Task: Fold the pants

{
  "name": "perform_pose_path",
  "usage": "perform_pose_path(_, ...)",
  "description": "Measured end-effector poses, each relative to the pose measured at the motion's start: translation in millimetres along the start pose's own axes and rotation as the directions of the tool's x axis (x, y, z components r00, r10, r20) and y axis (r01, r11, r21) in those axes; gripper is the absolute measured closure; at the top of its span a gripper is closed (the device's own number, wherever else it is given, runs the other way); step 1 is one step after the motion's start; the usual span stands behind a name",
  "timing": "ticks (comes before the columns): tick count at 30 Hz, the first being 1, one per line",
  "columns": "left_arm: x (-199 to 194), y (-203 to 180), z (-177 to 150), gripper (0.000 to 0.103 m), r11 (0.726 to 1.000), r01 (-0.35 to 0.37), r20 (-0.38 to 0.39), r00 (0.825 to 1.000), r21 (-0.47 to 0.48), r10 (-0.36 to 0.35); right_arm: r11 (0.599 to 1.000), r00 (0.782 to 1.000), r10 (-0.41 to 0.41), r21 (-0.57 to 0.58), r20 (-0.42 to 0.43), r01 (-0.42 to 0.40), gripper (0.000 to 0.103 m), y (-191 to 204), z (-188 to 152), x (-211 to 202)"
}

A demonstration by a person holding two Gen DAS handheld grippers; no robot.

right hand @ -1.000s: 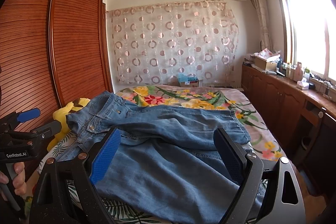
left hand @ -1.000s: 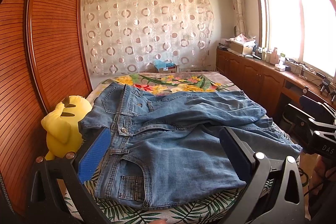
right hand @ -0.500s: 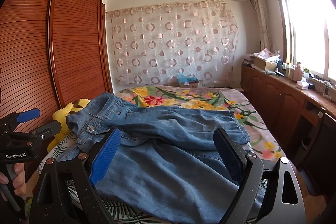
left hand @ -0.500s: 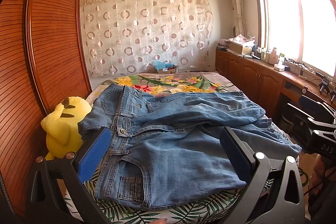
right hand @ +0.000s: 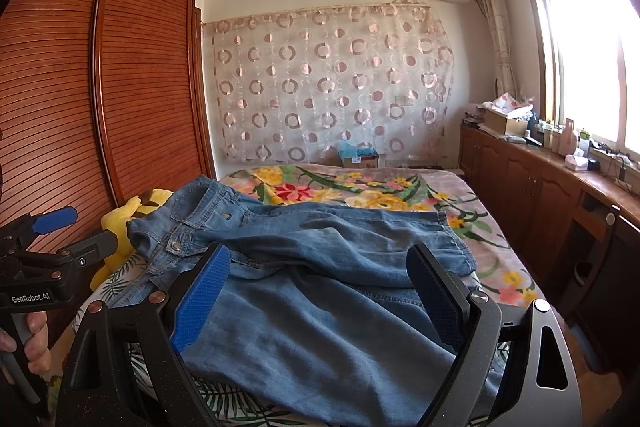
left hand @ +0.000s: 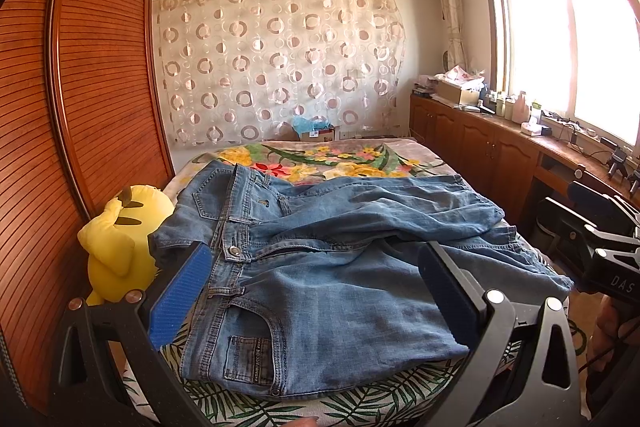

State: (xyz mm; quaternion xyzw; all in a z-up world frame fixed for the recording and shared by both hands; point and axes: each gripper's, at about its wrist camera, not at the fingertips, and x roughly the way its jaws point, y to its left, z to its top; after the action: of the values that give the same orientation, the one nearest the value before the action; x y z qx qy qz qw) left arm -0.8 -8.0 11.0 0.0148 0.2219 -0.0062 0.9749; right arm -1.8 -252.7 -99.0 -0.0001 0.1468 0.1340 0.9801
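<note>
Blue jeans [left hand: 320, 267] lie across the near end of the bed, waistband toward the left, legs running right with one leg draped over the other. In the right wrist view the jeans [right hand: 320, 287] fill the foreground. My left gripper [left hand: 312, 267] hovers open above the waistband and hip area, nothing between its blue-padded fingers [left hand: 180, 295]. My right gripper [right hand: 316, 283] is open too, held over the leg fabric. The left gripper's handle with a hand on it shows at the left edge of the right wrist view.
A yellow plush toy [left hand: 120, 243] sits at the bed's left edge against the wooden wardrobe [left hand: 80, 107]. The floral bedspread [left hand: 328, 163] is bare beyond the jeans. Wooden cabinets with clutter [right hand: 540, 163] line the right wall under the window.
</note>
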Motion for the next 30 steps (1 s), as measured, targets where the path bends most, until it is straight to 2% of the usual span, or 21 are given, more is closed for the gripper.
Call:
perform_pose_path(21,-1,0,-2,0.000,1.000,-0.001,0.001,1.000,0.000,0.001,1.000,1.000,-0.001,0.003,-0.005,0.001,0.012,-1,-2,1)
perform_pose_path(30,20,-1,-14,0.000,1.000,0.005,-0.072,0.997,-0.001,-0.005,1.000,0.998,-0.016,0.011,-0.054,0.017,0.012,-9,-12,13)
